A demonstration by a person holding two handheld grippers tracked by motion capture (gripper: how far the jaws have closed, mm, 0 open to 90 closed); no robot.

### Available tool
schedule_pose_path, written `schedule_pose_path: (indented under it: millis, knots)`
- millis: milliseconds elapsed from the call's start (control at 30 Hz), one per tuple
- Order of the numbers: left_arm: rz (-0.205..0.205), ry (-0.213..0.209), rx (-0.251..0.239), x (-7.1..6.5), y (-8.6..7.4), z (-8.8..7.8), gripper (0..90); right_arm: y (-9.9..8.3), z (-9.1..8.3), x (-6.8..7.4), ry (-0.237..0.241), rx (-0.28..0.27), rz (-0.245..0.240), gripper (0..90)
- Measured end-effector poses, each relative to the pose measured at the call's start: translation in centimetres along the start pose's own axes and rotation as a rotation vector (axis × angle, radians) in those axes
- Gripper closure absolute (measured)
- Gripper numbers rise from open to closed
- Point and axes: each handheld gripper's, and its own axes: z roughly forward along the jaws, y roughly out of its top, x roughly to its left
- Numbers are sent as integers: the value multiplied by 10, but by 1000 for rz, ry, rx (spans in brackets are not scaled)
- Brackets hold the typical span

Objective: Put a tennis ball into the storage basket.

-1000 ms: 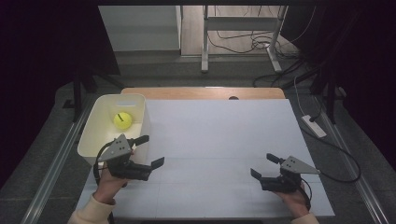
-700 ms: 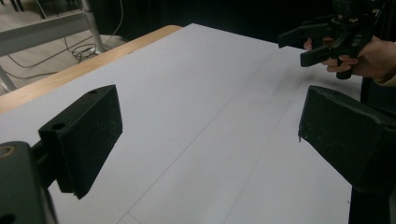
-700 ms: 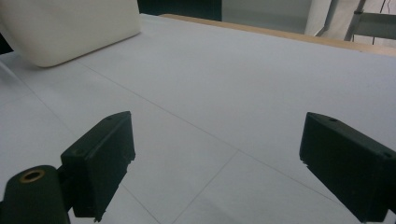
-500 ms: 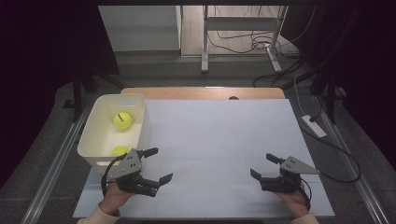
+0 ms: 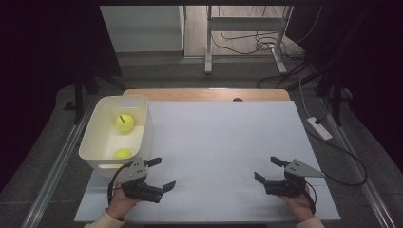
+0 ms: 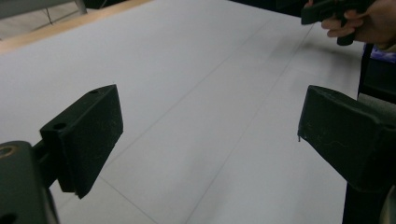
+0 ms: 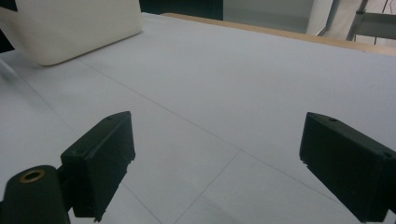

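While the room beyond lay mostly in darkness, a white sheet (image 5: 228, 142) covered the table, with a strip of bare wooden tabletop (image 5: 209, 94) showing along its far edge and faint seam lines crossing it. Past that edge stood the metal legs of a stand (image 5: 208, 42) on a grey floor, with loose cables (image 5: 247, 45) around them, and a white power strip (image 5: 319, 128) lay on the floor off the sheet's right side.

A cream tub (image 5: 142, 137) sat on the sheet's left part, its long axis running away from the person. Two yellow-green balls lay inside it: the far ball (image 5: 124, 123), bearing a dark mark, and the near ball (image 5: 122, 154), partly cut off by the tub's near wall.

Just beside the tub's near right corner, the left gripper (image 5: 160, 174) pointed rightward across the sheet, its jaws spread wide with nothing between them. Well apart from the tub, by the sheet's near right part, the right gripper (image 5: 267, 169) pointed left toward it, jaws likewise wide and empty. In the right gripper view the tub (image 7: 70, 28) was blurred and cut off at the top left.
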Motion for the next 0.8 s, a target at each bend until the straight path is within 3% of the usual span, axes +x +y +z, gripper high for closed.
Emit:
schedule_pose_path:
  millis: [200,433,800]
  knots:
    - [0,9,24,1,-13,7,68,0,0,0,6,0,0,101]
    - [-34,38,34,6,-25,12,65,-1,1,1,11,4,-6,102]
    - [-30,45,45,8,-28,13,67,-3,1,1,23,19,-7,102]
